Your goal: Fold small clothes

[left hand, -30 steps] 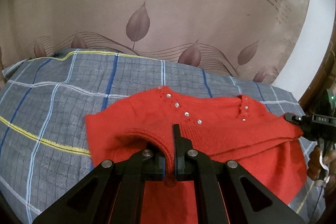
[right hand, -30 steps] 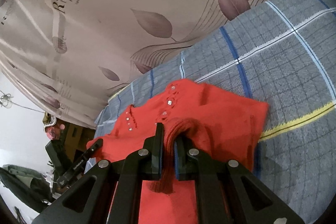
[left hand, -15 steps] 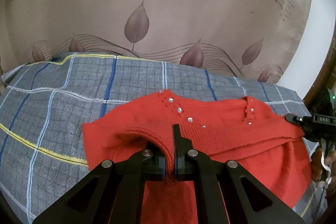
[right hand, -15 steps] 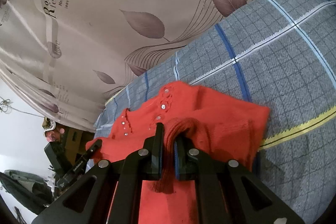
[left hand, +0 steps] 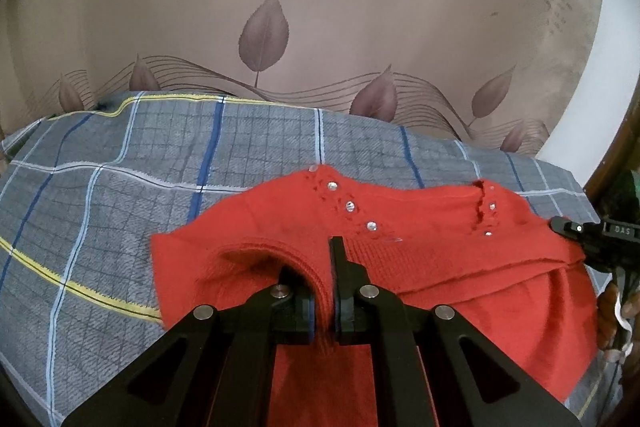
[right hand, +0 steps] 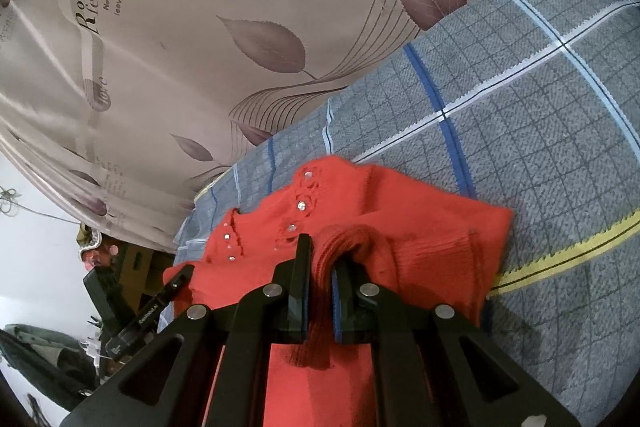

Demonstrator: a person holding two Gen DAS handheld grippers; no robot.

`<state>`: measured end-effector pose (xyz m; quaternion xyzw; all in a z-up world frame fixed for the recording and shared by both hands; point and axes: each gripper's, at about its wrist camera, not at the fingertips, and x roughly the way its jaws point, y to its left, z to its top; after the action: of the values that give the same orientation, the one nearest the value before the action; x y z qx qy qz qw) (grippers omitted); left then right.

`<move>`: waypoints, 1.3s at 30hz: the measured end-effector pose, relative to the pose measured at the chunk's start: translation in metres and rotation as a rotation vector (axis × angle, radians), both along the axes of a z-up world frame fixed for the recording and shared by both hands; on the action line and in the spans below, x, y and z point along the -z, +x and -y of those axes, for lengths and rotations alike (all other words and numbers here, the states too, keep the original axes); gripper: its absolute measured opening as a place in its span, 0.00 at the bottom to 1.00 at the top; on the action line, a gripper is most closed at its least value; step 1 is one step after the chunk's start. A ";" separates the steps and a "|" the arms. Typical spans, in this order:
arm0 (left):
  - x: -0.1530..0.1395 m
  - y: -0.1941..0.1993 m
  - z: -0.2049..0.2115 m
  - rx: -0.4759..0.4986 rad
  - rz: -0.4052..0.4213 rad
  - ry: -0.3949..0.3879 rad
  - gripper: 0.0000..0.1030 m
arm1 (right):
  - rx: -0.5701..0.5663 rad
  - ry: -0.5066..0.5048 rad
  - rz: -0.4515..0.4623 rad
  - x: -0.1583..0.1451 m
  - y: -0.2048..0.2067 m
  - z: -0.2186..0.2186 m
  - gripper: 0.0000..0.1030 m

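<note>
A red knitted sweater (left hand: 440, 251) with small rhinestones by the neckline lies on a grey plaid bedcover (left hand: 120, 187), its lower part doubled over itself. My left gripper (left hand: 320, 267) is shut on a ribbed edge of the sweater, and the fabric arches over its left finger. My right gripper (right hand: 322, 255) is shut on another bunched ribbed edge of the same sweater (right hand: 420, 227). At the right border of the left wrist view, the right gripper (left hand: 592, 239) shows with a hand behind it. The left gripper (right hand: 176, 279) shows at the left of the right wrist view.
A beige curtain (left hand: 320, 7) printed with leaves and lettering hangs right behind the bed. The plaid bedcover (right hand: 540, 127) stretches to the right of the sweater. Past the bed's left end in the right wrist view are dark furniture and clutter (right hand: 60, 347).
Both grippers keep their hold on the sweater. The sweater's left corner has slid slightly outward in the left wrist view; otherwise nothing has visibly moved.
</note>
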<state>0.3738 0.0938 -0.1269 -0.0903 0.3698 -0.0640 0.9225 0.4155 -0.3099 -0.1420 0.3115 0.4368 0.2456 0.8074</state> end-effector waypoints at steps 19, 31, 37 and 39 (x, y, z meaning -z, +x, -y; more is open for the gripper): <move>0.005 0.005 -0.071 -0.176 0.010 -0.394 0.78 | 0.157 0.225 0.066 0.006 -0.012 0.046 0.41; -0.010 -0.036 -0.105 -0.141 -0.055 -0.259 0.78 | 0.075 0.017 0.098 -0.021 -0.085 0.040 0.45; 0.000 -0.084 -0.100 -0.042 -0.120 -0.235 0.78 | -0.022 -0.265 0.082 -0.024 -0.130 0.007 0.45; 0.005 -0.098 -0.092 -0.005 -0.137 -0.218 0.78 | -0.036 -0.283 0.078 -0.022 -0.141 0.005 0.45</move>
<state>0.2762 0.1859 -0.1319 -0.1953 0.4223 -0.0951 0.8800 0.2742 -0.3146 -0.1198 0.1768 0.4407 0.2078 0.8552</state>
